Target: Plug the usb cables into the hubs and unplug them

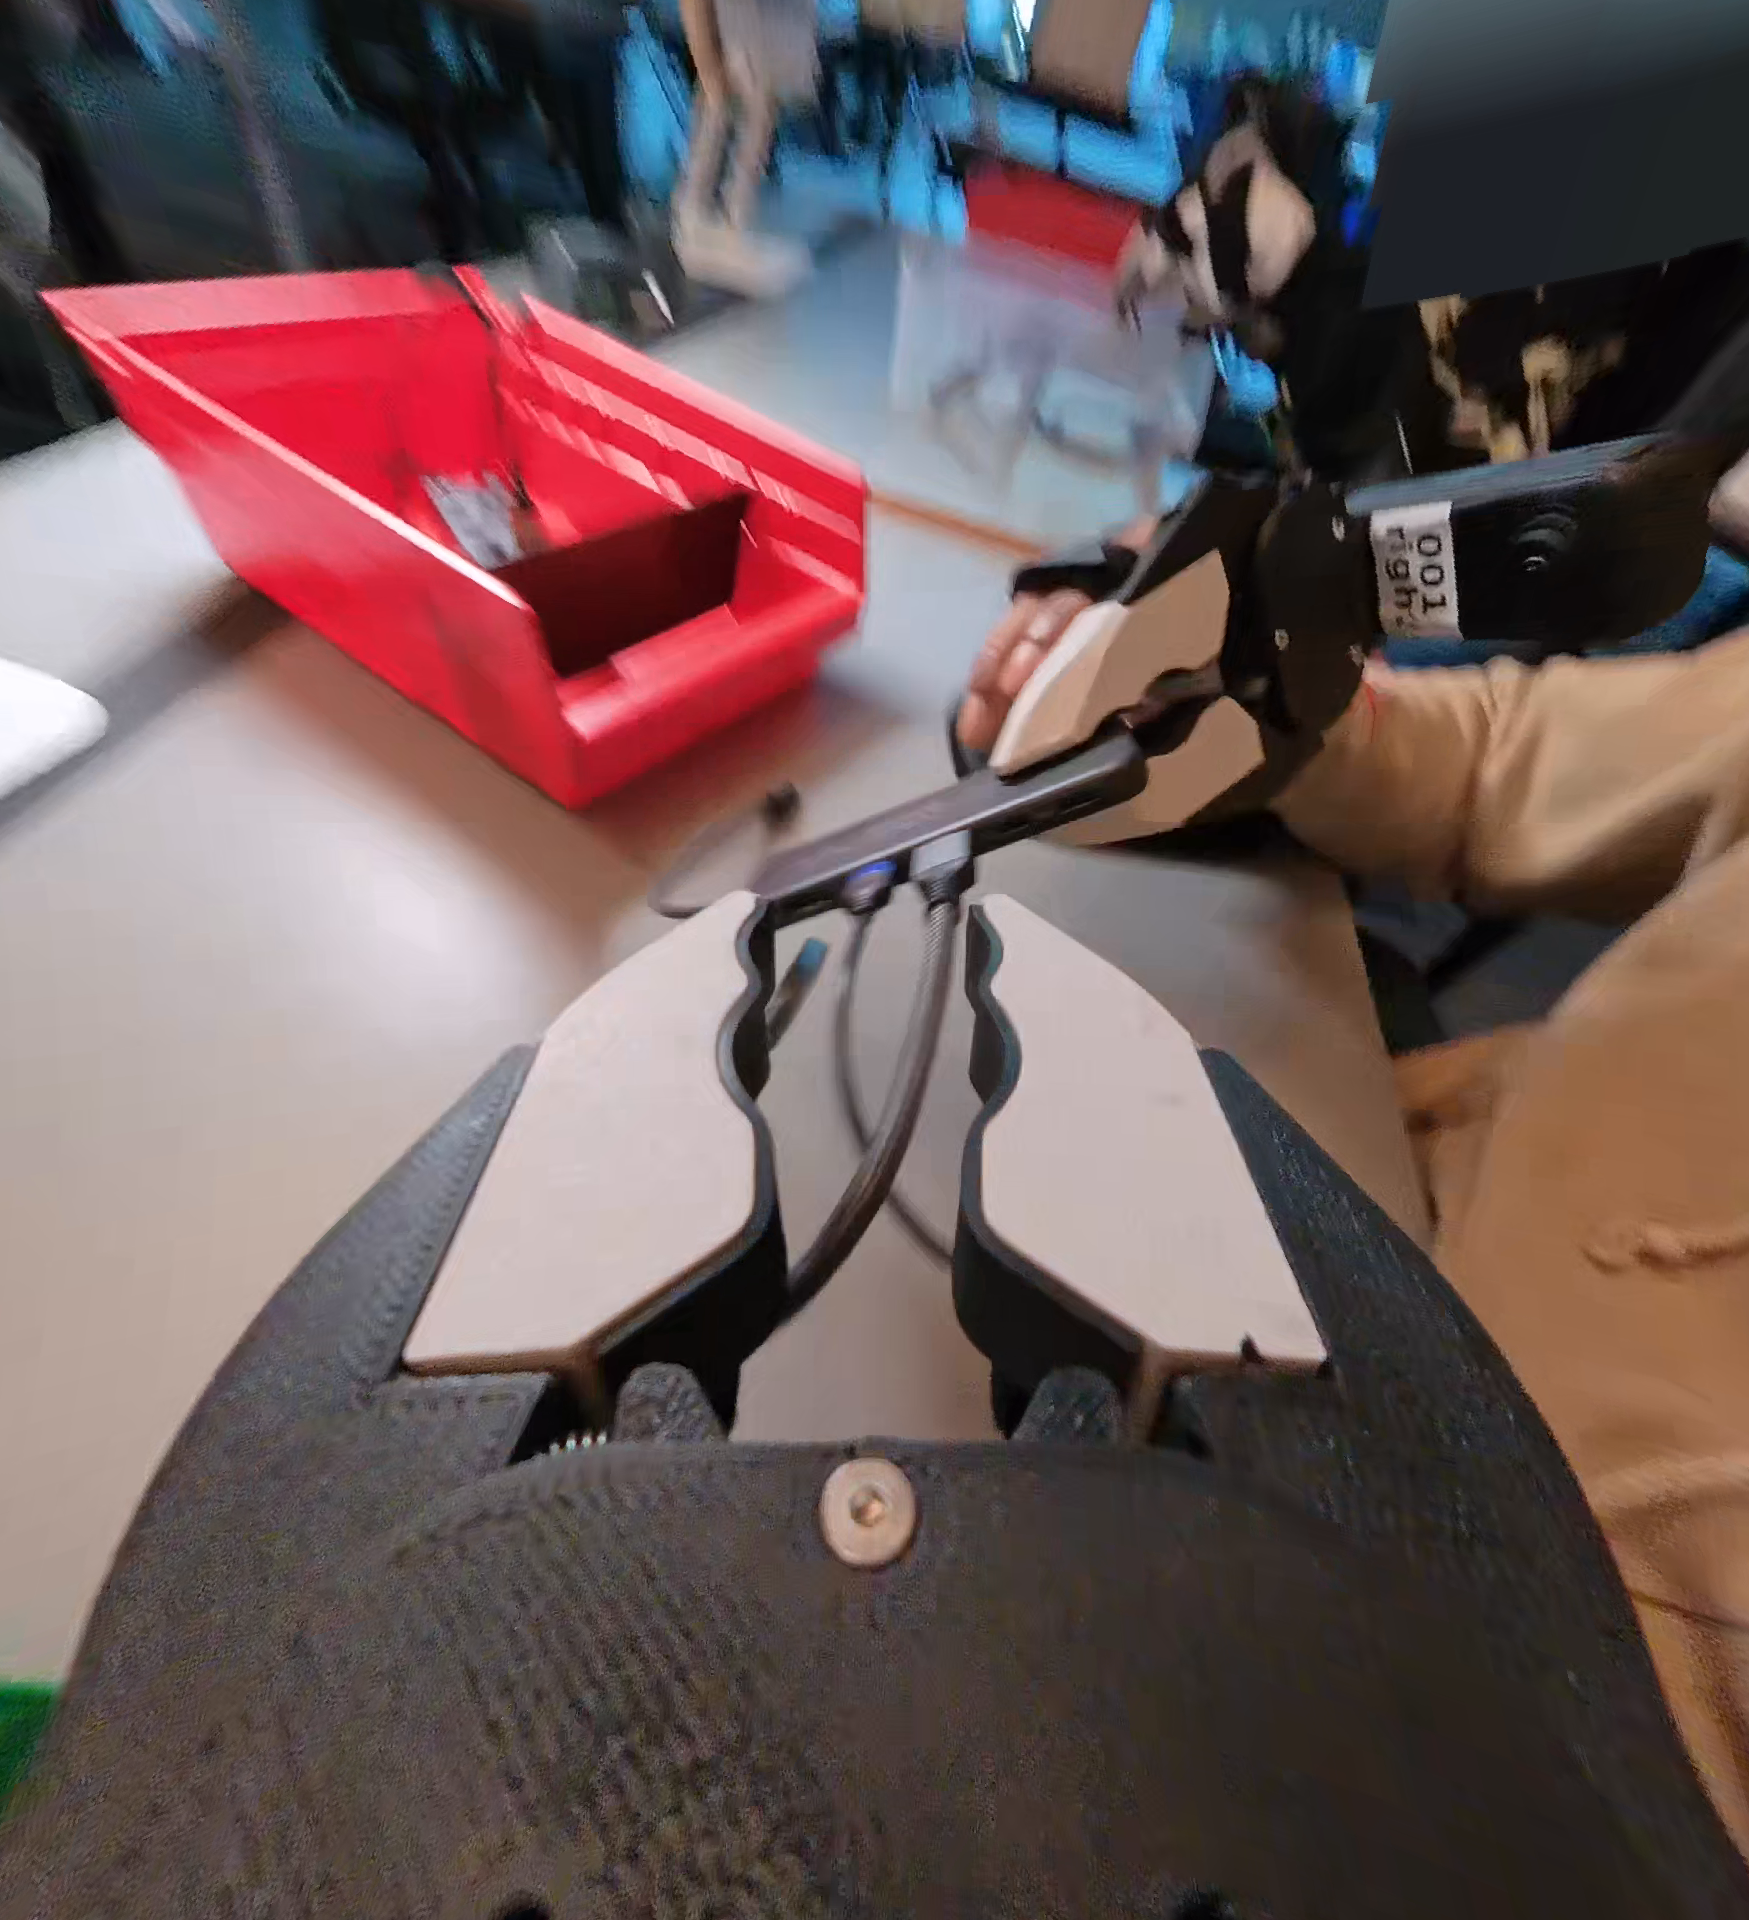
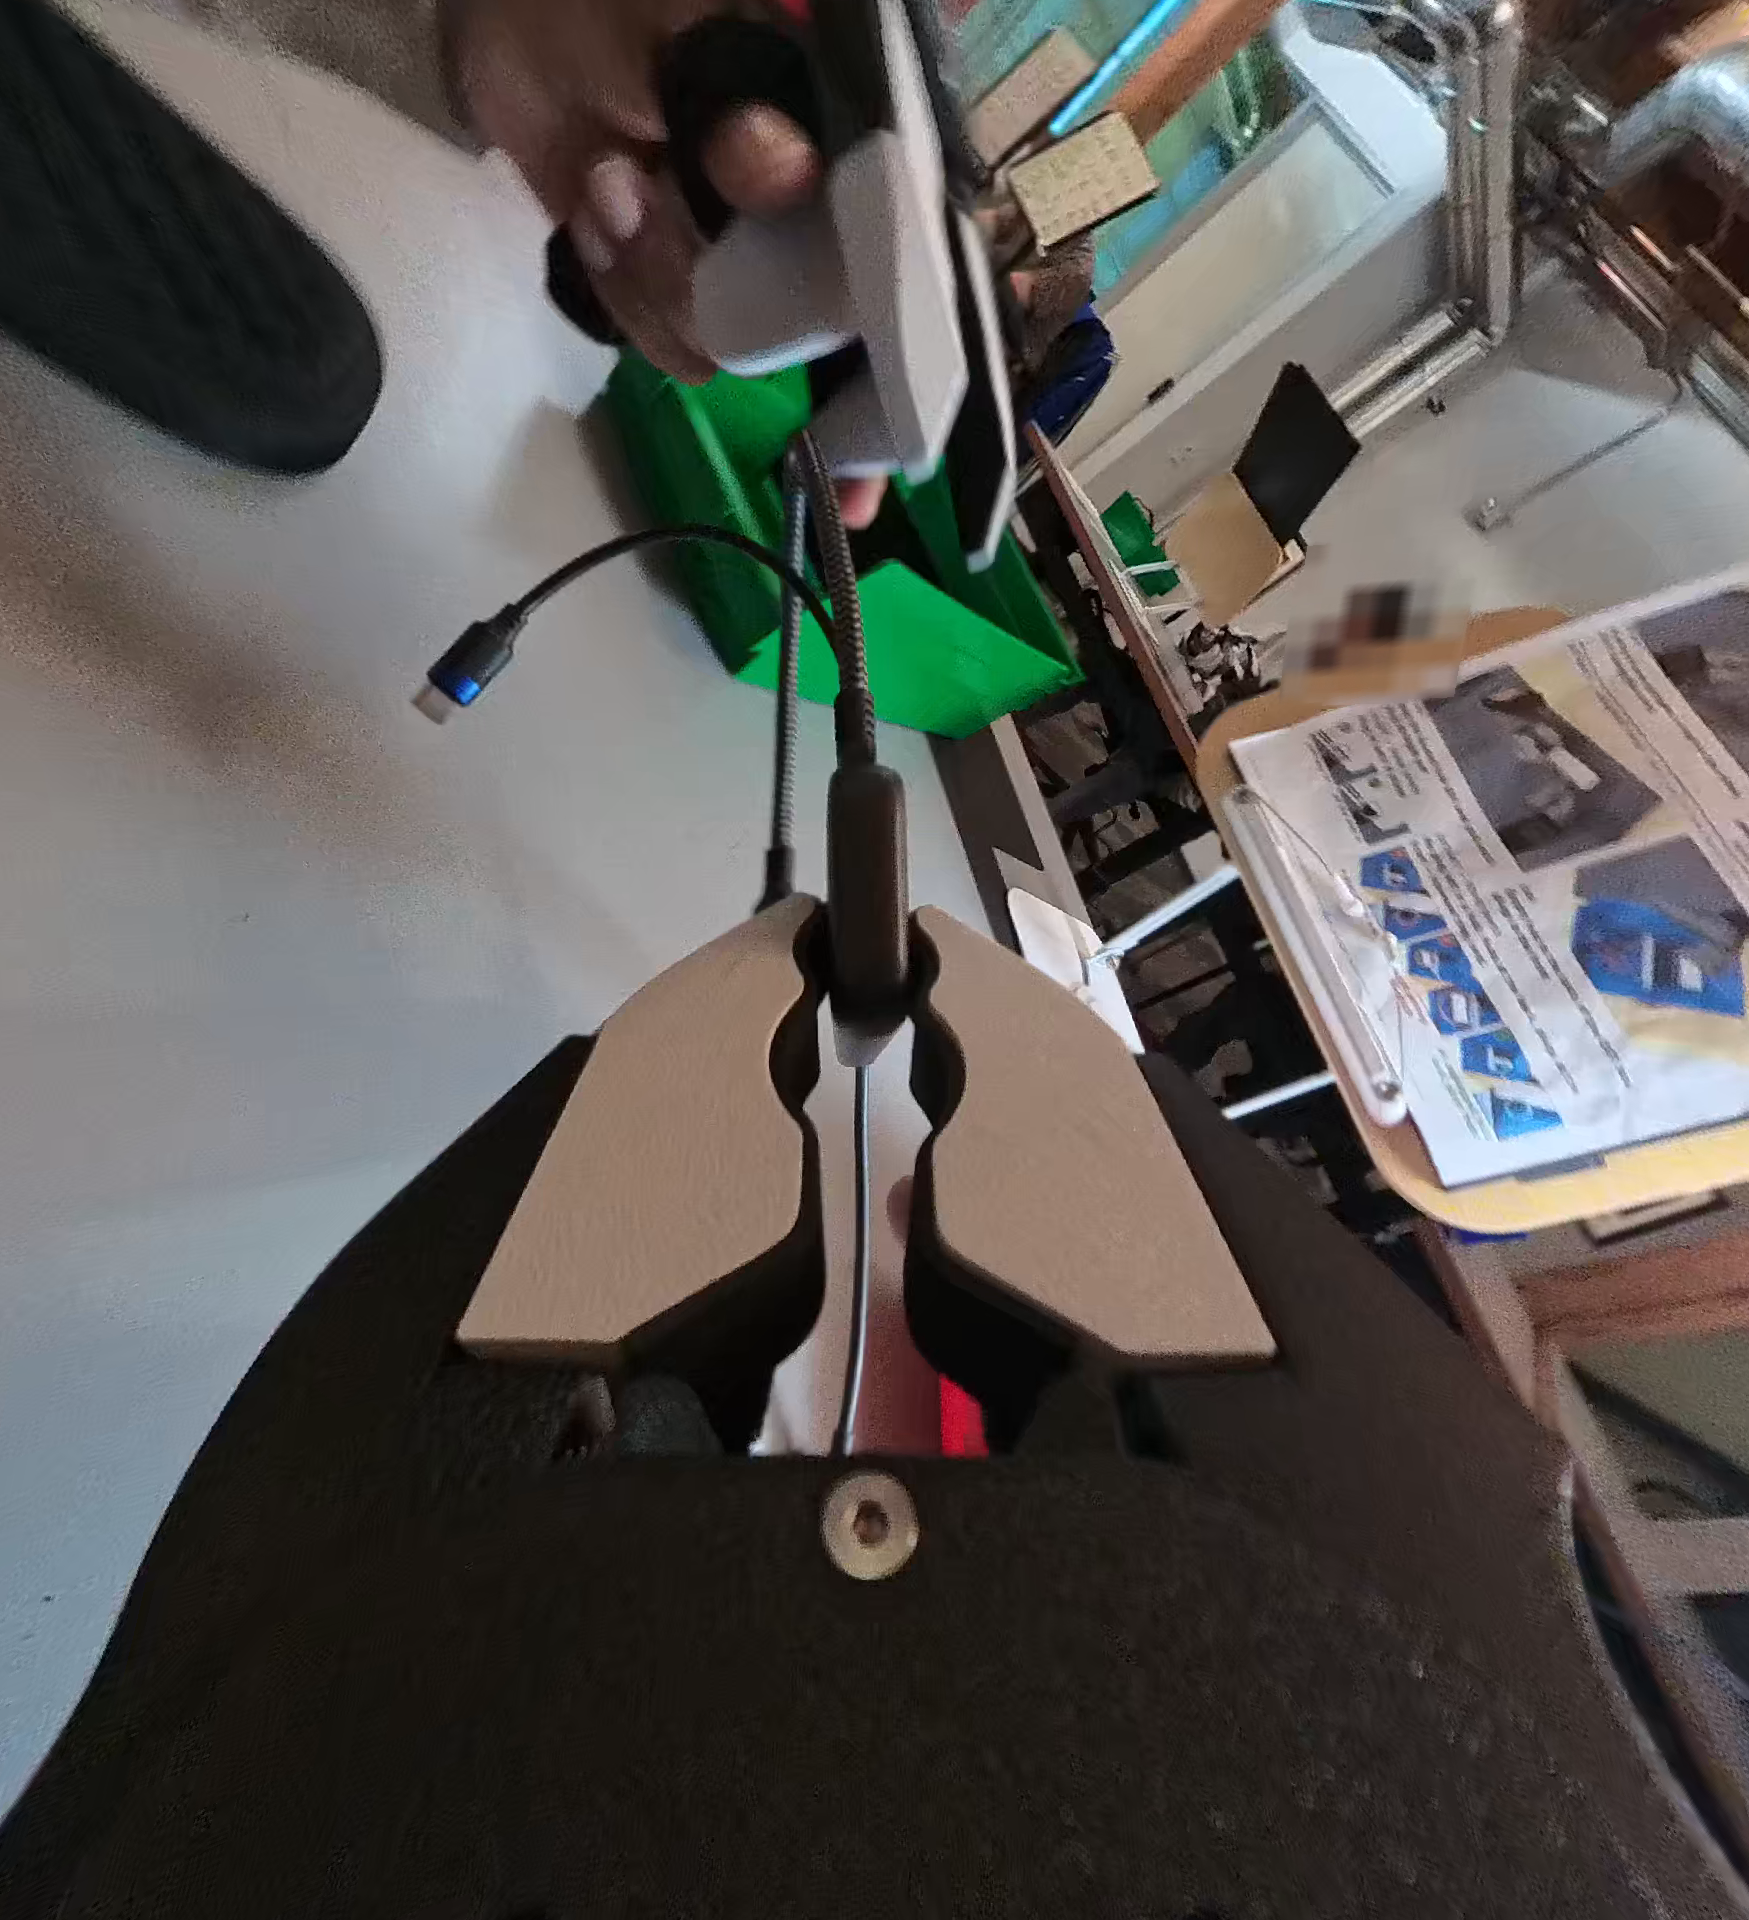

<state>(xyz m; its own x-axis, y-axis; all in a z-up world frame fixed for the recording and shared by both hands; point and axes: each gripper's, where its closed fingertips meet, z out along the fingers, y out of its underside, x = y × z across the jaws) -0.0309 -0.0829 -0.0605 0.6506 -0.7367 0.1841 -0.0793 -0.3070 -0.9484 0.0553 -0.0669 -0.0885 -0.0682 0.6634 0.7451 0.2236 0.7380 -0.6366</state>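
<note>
L gripper [image 1: 865, 914] apart over cables; R gripper [image 2: 865, 935] clamped on hub [image 2: 868, 904]; grey table [image 1: 278, 935] w/ red bin [image 1: 496, 520], cluttered workshop.

You are working in what looks like a lab or workshop. Your bench is a plain grey table [image 1: 226, 987] with plastic parts bins on it: a red bin [image 1: 454, 520] ahead of you and a green bin [image 2: 911, 644] at the edge. Beside it a clipboard [image 2: 1296, 1195] holds printed instruction sheets [image 2: 1576, 862] with photos. Beyond stand metal framing and ducting [image 2: 1701, 156], a pale cabinet [image 2: 1265, 312] and, blurred in the background, chairs [image 1: 1088, 62].
</note>
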